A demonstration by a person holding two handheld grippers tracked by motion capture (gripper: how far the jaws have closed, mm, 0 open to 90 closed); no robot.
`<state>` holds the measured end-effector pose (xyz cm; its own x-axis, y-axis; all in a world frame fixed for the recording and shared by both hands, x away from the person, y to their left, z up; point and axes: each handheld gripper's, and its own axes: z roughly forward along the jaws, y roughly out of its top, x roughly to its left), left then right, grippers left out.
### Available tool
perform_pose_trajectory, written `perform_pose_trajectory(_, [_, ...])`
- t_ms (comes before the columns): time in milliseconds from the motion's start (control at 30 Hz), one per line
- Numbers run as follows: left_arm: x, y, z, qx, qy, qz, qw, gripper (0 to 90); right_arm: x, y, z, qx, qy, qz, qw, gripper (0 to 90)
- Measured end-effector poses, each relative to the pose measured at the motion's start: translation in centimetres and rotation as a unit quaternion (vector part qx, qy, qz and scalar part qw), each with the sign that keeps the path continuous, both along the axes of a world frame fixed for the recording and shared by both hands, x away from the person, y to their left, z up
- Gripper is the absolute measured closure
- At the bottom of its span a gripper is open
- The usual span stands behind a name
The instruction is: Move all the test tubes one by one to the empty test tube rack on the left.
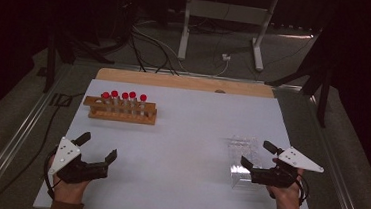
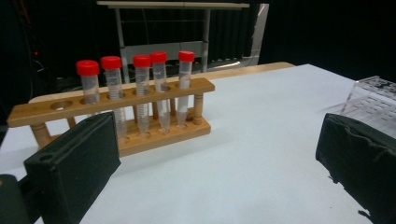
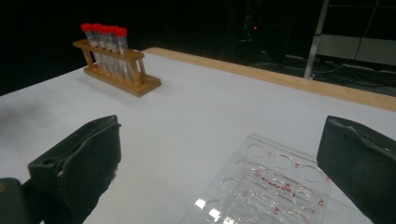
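Note:
A wooden rack stands at the table's back left with several red-capped clear tubes upright in it. The left gripper view has the rack and its tubes straight ahead. My left gripper rests near the front left edge, jaws wide apart and empty. A clear plastic rack with rows of round holes sits at the front right. My right gripper is open right at that clear rack, its jaws apart on either side of the rack's near end without pressing it.
The white table top has a wooden strip along its far edge. Beyond it stand a metal table frame and loose cables on the floor. Dark stands flank both sides.

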<state>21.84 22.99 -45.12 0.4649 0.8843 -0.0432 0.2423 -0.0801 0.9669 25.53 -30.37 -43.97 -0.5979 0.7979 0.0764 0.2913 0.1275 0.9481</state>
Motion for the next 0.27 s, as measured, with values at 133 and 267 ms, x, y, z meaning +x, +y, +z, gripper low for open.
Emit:
perform_pose_trajectory(133, [-0.09,-0.41,-0.04,0.004,-0.003,-0.006,1.0000,0.6,-0.32,-0.15,-0.06,0.001,-0.005,-0.006,1.0000,0.0])
perform_pose_trajectory(267, [-0.11,-0.22,-0.13,-0.002,-0.003,0.000,1.0000,0.6,-0.51,-0.42,-0.18,0.002,-0.006,-0.011,0.9999,0.0])
